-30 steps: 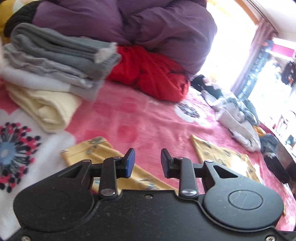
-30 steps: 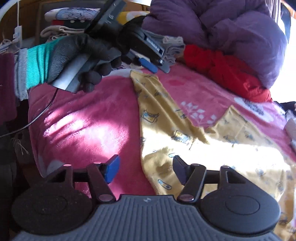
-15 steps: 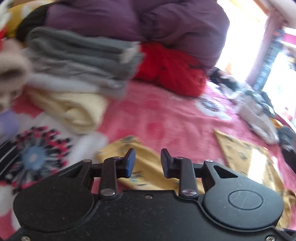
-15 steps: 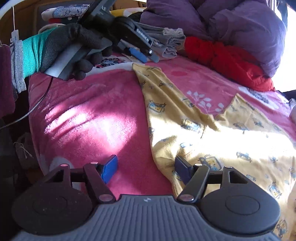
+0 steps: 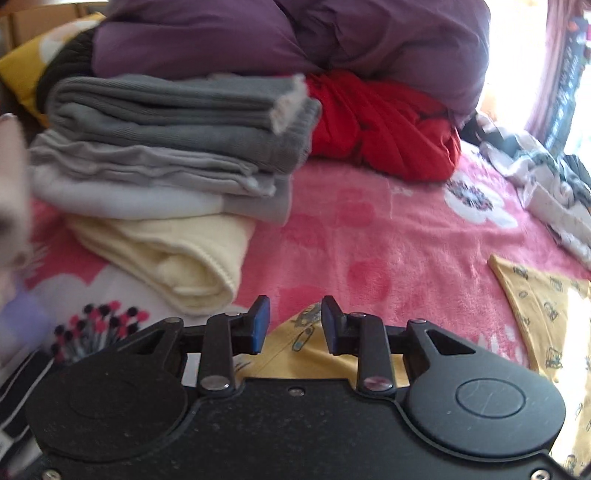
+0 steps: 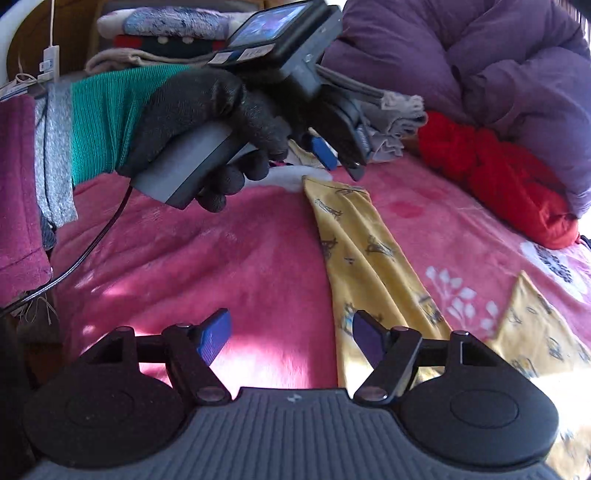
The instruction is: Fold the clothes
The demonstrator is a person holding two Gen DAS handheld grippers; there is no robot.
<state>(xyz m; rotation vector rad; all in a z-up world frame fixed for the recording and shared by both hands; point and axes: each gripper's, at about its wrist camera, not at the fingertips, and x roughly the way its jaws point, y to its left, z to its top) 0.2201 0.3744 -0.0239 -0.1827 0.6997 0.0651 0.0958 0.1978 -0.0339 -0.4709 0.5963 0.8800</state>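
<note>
A yellow printed garment (image 6: 354, 240) lies flat on the pink blanket (image 6: 240, 258), one narrow leg running away from me and a wider part (image 6: 535, 332) at the right. My right gripper (image 6: 291, 338) hovers low at the leg's near left edge. Its jaws are opening, with only blanket and the fabric's edge between them. A gloved hand (image 6: 207, 110) holds my left gripper (image 6: 341, 162) just above the leg's far end. In the left wrist view the left gripper (image 5: 293, 328) stands narrowly open over that yellow tip (image 5: 303, 332), pads not pressing it.
A stack of folded grey, white and cream clothes (image 5: 166, 147) sits just beyond the left gripper. Behind it lie a red garment (image 5: 380, 125) and a purple duvet (image 5: 295, 33). Unfolded clothes (image 5: 546, 184) are heaped at the right. A cable (image 6: 92, 251) trails from the left hand.
The left gripper has swung and moved toward the folded stack, which now looms larger. The right gripper has slid along the yellow leg toward the left hand, and its jaws stand slightly wider.
</note>
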